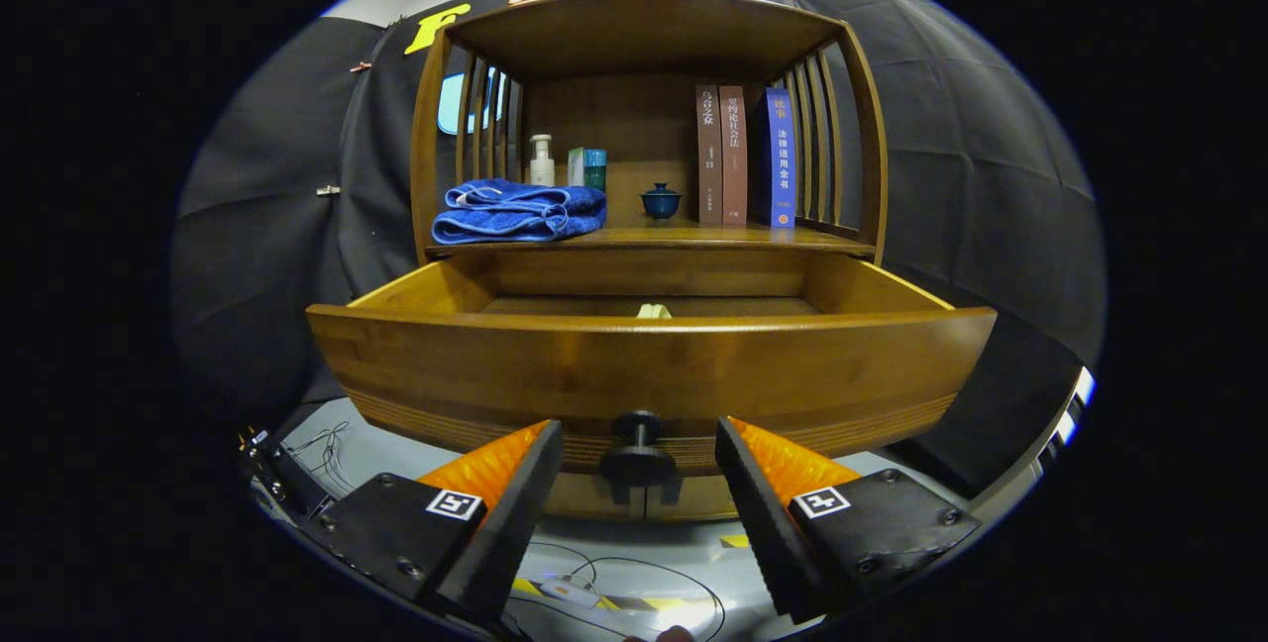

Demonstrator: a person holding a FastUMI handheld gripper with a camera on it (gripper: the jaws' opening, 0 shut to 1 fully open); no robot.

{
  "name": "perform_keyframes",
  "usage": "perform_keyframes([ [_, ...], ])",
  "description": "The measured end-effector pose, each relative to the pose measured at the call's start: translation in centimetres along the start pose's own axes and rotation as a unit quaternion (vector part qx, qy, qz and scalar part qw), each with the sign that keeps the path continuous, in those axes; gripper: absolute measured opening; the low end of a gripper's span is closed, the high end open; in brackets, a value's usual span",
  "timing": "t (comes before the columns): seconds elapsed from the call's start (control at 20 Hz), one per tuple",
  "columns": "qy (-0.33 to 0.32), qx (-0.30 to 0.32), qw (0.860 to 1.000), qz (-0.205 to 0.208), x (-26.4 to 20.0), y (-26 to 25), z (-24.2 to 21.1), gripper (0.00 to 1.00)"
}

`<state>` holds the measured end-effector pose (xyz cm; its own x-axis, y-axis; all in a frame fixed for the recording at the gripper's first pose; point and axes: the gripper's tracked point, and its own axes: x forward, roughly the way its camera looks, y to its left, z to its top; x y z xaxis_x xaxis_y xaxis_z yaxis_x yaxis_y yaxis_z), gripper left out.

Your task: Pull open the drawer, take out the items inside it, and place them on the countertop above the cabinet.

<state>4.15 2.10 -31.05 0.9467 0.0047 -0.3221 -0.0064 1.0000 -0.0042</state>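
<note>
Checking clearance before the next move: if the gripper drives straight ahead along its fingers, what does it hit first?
Most likely the black knob on the pulled-out drawer front. The gripper is open, fingers on either side of the knob, not touching it. Depth is hard to judge here.

The wooden drawer (649,365) is standing pulled well out of the cabinet, its dark round knob (637,444) sitting low at the centre of the front. A small pale item (653,310) is peeking up just behind the front panel's middle.
</note>
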Motion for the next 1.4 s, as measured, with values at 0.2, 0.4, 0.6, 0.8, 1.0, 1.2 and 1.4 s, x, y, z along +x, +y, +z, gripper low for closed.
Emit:
perform_keyframes([
  [0.2, -0.008, 0.016, 1.000, -0.001, -0.7, -0.8, 3.9, 0.98],
  [0.4, 0.053, 0.022, 0.998, -0.027, 1.3, -2.4, 5.6, 0.98],
  [0.6, 0.062, 0.054, 0.997, -0.010, 3.8, -1.8, 9.9, 0.98],
  [0.8, 0.121, 0.040, 0.991, -0.033, 8.0, -2.3, 10.4, 0.98],
  [1.0, 0.206, 0.016, 0.978, -0.033, 12.7, -1.6, 7.5, 0.98],
  [1.2, 0.275, 0.018, 0.961, -0.038, 15.4, -1.1, 4.3, 0.99],
  [1.4, 0.308, 0.014, 0.950, -0.044, 17.0, -1.2, 2.4, 0.90],
])
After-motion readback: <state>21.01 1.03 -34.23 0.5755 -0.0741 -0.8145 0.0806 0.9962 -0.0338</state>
